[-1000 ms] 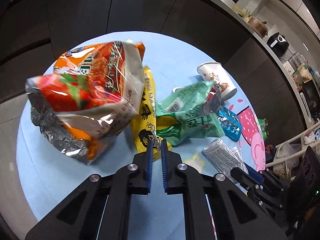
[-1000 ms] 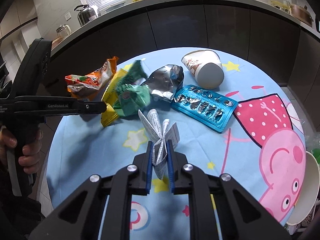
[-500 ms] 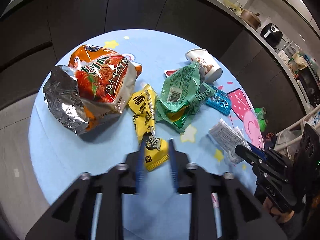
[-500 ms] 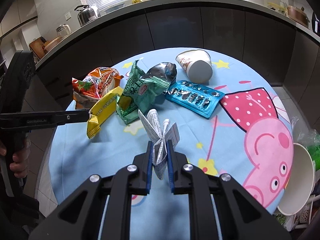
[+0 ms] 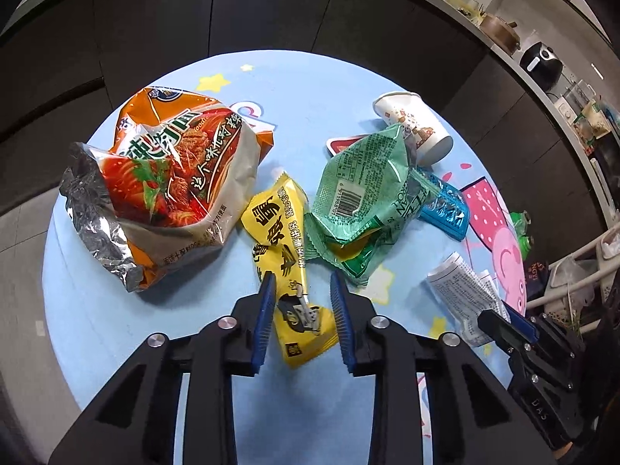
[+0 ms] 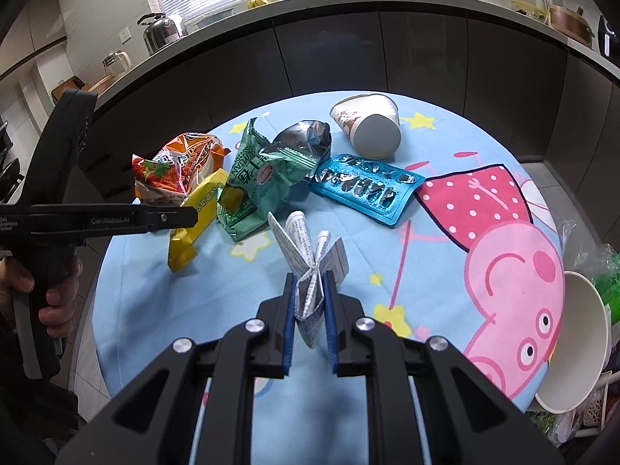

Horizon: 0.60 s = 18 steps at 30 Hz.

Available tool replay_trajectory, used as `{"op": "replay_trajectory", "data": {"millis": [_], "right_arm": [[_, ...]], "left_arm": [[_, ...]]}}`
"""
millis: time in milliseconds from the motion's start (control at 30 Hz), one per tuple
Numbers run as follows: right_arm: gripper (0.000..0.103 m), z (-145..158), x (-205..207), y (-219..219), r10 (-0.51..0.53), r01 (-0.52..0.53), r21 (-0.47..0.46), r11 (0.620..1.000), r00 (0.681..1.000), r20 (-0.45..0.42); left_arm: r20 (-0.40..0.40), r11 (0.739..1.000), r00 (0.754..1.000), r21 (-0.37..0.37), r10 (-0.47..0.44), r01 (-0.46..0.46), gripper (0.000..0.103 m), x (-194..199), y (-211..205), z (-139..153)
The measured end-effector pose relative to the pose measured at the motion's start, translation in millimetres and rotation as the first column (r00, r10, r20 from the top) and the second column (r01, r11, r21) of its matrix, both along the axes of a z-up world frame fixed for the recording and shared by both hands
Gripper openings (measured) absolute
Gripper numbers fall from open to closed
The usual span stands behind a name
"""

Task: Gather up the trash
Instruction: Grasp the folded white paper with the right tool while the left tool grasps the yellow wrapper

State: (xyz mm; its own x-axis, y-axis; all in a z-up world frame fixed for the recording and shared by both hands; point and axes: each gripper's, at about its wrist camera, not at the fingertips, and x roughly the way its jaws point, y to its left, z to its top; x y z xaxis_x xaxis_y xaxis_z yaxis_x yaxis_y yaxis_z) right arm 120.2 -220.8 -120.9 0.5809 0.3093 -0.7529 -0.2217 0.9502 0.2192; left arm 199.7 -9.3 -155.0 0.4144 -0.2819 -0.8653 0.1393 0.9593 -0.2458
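Observation:
My left gripper (image 5: 302, 290) hovers over the blue cartoon tablecloth (image 5: 97, 310), pointing down. Its jaws are closing astride a yellow snack wrapper (image 5: 286, 240), whose near end lies between the blue pads (image 5: 263, 321); I see no firm pinch. An orange noodle bag (image 5: 174, 178) lies left of it and a green wrapper (image 5: 360, 201) right. My right gripper (image 6: 309, 279) is shut on a folded printed leaflet (image 6: 306, 248), held above the cloth. A tipped paper cup (image 6: 368, 124) and a blue blister pack (image 6: 368, 186) lie behind.
A white paper bowl (image 6: 573, 345) sits at the table's right edge beside a green plastic bag (image 6: 608, 283). Dark cabinets ring the round table, and a counter with a kettle (image 6: 162, 31) runs behind. A person's hand (image 6: 58, 294) grips the left tool.
The left jaws went from shut to apart and now straddle the yellow wrapper. The orange bag, close to the camera before, lies on the table. The right gripper keeps the leaflet.

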Motion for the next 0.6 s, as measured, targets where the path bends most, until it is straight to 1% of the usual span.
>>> {"op": "replay_trajectory", "data": {"millis": [33,433,467,533,600], "right_arm": [[0.015,0.0,0.2,0.0,-0.001,0.001,-0.002,1.000,1.000,0.001],[0.015,3.7,-2.7,0.9,0.000,0.000,-0.009,1.000,1.000,0.008],[0.015,4.0,-3.0,0.7,0.000,0.000,-0.010,1.000,1.000,0.009],[0.015,6.4,-3.9,0.5,0.000,0.000,-0.011,1.000,1.000,0.013],[0.015,9.5,-5.4,0.3,0.001,-0.001,-0.008,1.000,1.000,0.020]], "left_arm": [[-0.006,1.000,1.000,0.004,0.002,-0.002,0.022,0.6,-0.3,-1.9],[-0.018,1.000,1.000,0.019,0.018,-0.017,0.022,3.1,-0.3,-8.2],[-0.016,1.000,1.000,0.022,0.015,-0.014,0.016,2.8,-0.7,-7.7],[-0.010,1.000,1.000,0.023,0.013,-0.013,0.002,1.4,0.1,-5.8],[-0.004,1.000,1.000,0.007,0.017,-0.017,0.002,-2.1,2.6,-1.3]]}}
